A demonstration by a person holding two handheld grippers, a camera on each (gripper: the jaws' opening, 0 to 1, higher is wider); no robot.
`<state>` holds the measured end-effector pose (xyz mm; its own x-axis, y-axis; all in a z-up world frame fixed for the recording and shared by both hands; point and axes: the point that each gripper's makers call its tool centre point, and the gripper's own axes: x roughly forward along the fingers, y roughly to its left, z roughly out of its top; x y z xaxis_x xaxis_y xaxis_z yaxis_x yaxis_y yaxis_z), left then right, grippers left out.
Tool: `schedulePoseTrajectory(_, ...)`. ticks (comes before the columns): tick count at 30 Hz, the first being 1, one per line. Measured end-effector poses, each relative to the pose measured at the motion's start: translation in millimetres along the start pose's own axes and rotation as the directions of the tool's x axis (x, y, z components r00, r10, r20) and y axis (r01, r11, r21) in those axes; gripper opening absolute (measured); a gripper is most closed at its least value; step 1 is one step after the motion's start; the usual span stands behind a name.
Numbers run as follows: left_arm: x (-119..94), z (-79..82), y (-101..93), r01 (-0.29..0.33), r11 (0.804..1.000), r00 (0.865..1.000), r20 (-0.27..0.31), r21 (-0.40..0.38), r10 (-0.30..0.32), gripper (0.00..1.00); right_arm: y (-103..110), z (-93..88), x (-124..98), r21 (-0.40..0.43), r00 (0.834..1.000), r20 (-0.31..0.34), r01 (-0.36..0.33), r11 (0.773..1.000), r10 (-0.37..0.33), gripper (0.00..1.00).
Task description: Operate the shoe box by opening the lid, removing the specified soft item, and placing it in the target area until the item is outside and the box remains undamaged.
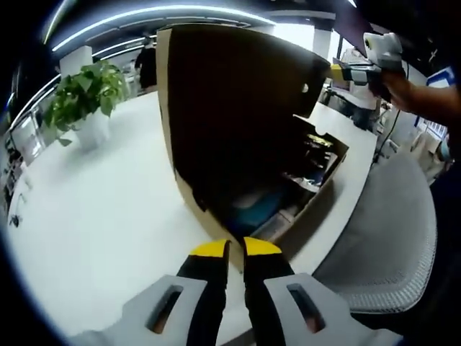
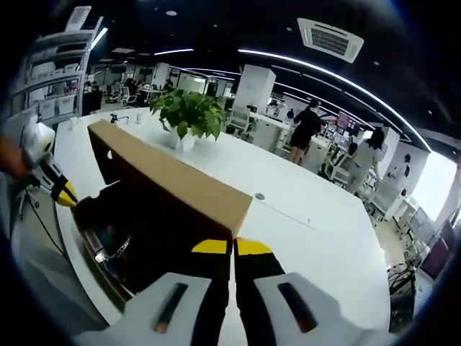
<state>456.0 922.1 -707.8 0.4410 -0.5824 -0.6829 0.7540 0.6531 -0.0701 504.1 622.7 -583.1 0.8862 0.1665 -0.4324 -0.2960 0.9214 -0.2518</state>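
While raised, lid (image 2: 173, 184) touches right hand-held gripper (image 2: 232, 247)

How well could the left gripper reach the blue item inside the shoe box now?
Probably yes: the lid stands raised, right gripper at its corner, and the blue item lies exposed beyond the left gripper.

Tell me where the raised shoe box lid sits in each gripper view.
Left gripper view: the lid stands upright at centre, dark inner face toward the camera.
Right gripper view: lid runs from left to centre, tan outer face showing.
Shared landmark: potted plant.
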Motion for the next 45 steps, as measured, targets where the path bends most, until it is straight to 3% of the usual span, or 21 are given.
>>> schedulePoseTrajectory(9,0,-0.4,-0.1,0.003,1.0,1.0,-0.01,0.011,-0.003,0.03,-10,11.0,15,-0.011,1.0,-0.005,-0.013,1.0,0.012,0.0)
schedulePoseTrajectory(26,1,-0.7,-0.4,0.012,1.0,1.0,-0.028,0.002,-0.012,0.03,-33,24.0,66,-0.03,0.999,-0.037,-0.02,0.999,0.019,0.0)
schedulePoseTrajectory(35,1,-1.3,0.7,0.014,1.0,0.999,-0.042,0.02,-0.013,0.03,-42,20.9,98,-0.077,0.995,-0.086,-0.049,0.996,0.042,0.0)
schedulePoseTrajectory(45,2,-1.4,1.6,0.022,0.999,0.998,-0.058,0.041,-0.02,0.03,-49,9.1,135,-0.076,0.986,-0.152,-0.075,0.994,0.063,0.0)
